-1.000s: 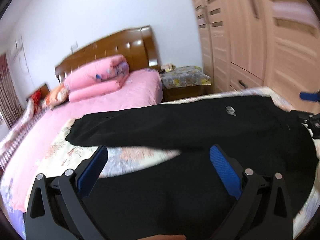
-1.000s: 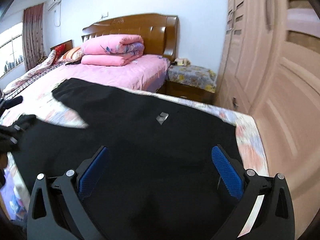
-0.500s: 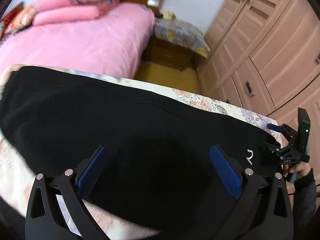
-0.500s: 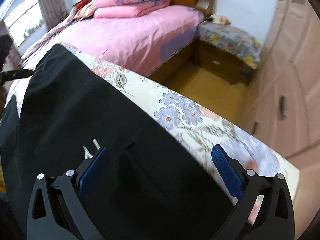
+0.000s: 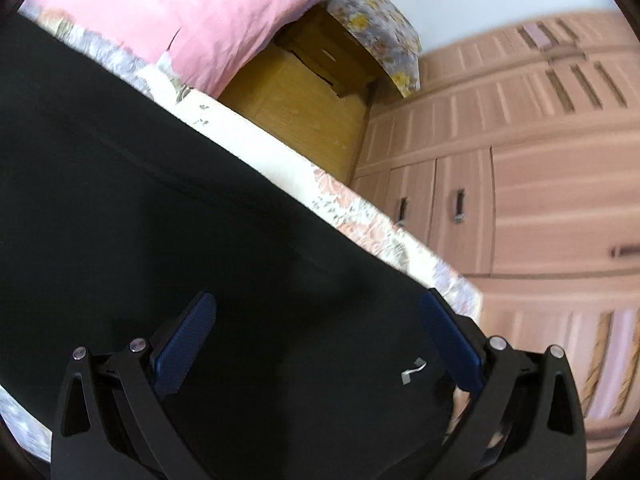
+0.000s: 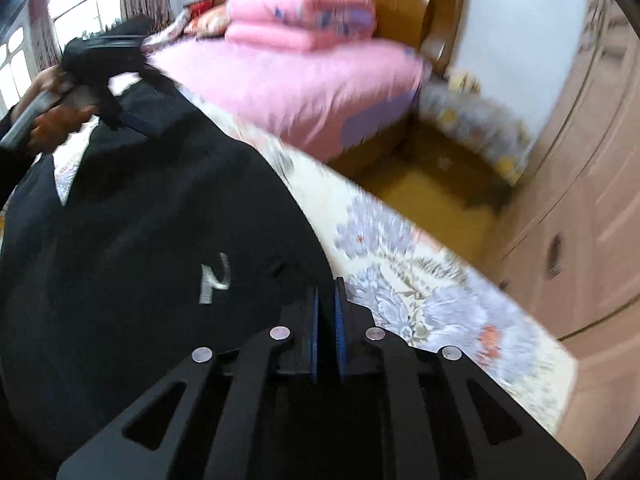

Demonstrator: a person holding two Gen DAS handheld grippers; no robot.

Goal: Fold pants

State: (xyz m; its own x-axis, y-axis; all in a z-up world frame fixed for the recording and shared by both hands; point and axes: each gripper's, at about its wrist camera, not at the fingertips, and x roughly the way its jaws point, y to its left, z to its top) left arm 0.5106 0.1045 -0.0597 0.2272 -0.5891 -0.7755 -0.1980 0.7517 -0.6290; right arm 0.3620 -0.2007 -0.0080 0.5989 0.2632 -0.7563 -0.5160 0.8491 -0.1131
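Your right tongs are pinched tight on the edge of the black pants, just right of the white logo, probably to carry that edge over for a fold. Left tongs are spread wide, holding nothing, hovering over the logo. Pants lie flat on the floral bedspread.

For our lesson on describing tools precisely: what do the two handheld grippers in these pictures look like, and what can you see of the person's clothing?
Both the left gripper and the right gripper have matte black frames with triangular cut-outs and round silver rivets at the joints. The jaws carry ribbed blue pads. In the right wrist view the other gripper has a grey handle, and a dark sleeve shows beside it. No cables are visible.
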